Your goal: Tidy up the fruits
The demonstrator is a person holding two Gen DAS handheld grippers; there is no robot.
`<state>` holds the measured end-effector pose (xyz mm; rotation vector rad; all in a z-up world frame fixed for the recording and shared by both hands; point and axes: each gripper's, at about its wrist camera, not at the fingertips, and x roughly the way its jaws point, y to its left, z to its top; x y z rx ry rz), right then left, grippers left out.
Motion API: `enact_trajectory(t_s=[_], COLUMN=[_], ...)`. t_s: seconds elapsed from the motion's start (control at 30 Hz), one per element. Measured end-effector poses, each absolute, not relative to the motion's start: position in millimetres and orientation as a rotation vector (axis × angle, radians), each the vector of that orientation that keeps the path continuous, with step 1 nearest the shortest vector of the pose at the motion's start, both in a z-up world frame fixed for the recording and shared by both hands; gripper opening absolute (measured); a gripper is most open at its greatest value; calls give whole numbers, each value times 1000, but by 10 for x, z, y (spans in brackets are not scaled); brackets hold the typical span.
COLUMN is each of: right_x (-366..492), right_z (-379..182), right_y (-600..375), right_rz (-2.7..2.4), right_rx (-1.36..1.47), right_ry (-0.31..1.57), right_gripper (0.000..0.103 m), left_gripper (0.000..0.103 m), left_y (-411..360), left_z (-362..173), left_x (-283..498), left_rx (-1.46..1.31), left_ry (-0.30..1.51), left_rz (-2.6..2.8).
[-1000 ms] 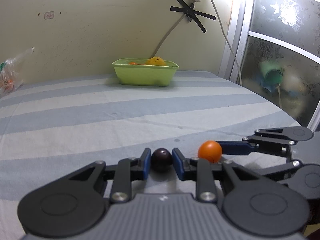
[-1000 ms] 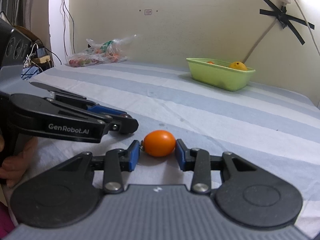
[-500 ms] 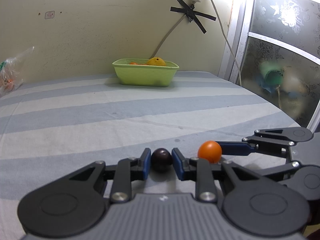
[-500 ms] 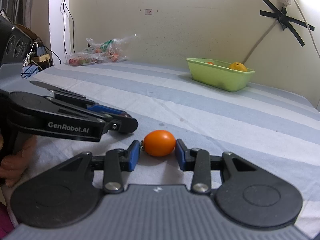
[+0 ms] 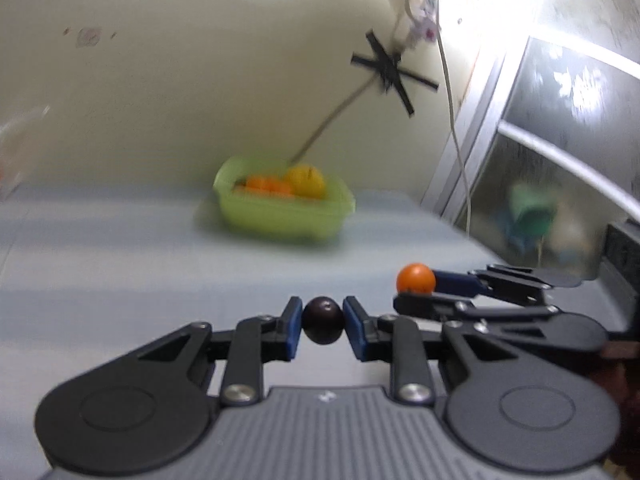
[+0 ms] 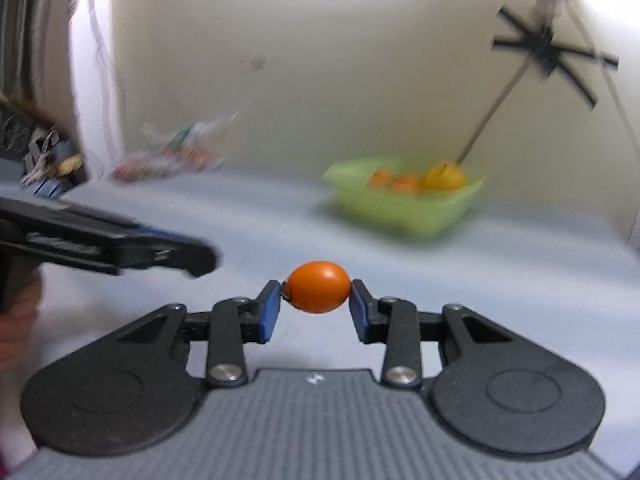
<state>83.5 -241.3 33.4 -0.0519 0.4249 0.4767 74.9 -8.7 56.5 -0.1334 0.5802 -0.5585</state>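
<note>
Both fruits now lifted off the surface (image 5: 120,272) — left hand-held gripper (image 5: 322,321) clamped on dark fruit (image 5: 322,320), right hand-held gripper (image 6: 317,292) on orange fruit (image 6: 319,287) — bound for green tub (image 5: 280,220).

Setting: a room in a home, most likely a bedroom. The work surface is a bed or soft mattress under a sheet (image 5: 120,264) with pale blue and white stripes, filling the lower half of both views. Behind it stands a plain cream painted wall (image 5: 180,80) with small marks. A power strip (image 5: 420,28) hangs at upper right of the left wrist view, its cable (image 6: 492,112) fixed by crossed black tape (image 5: 390,70). A frosted patterned glass window (image 5: 568,112) in a metal frame lies at right. A crumpled plastic bag (image 6: 172,152) sits at the far left edge of the sheet, and a green plastic tub (image 6: 404,208) of fruit sits near the wall. Background blurred.
</note>
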Motion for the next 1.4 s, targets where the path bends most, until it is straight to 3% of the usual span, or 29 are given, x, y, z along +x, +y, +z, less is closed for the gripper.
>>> enact_trajectory(t_s=[0.2, 0.47, 0.6, 0.67, 0.9, 0.97, 1.1, 1.4], right_x=[1870, 2467, 2459, 2388, 1882, 1686, 1202, 257], right_z=[508, 150, 126, 167, 324, 325, 288, 180], right_y=[-2477, -2395, -2379, -2380, -2524, -2558, -2571, -2439], right_rz=[403, 380, 394, 390, 373, 375, 386, 317], right_rx=[9, 16, 8, 7, 161, 215, 286, 280], right_ry=[438, 529, 504, 486, 469, 487, 518, 467], right_gripper=[40, 42, 56, 56, 56, 56, 56, 60], left_gripper=[23, 24, 27, 33, 37, 39, 55, 61], left_y=[-295, -552, -584, -563, -402, -336, -308, -161], left_z=[871, 546, 410, 410, 667, 760, 834, 613], left_x=[1902, 2944, 3037, 3019, 2684, 2449, 1753, 549], left_rx=[-179, -227, -217, -230, -228, -230, -112, -46], left_ry=[599, 739, 767, 760, 687, 650, 551, 480], left_rz=[-508, -426, -402, -391, -383, -390, -350, -280])
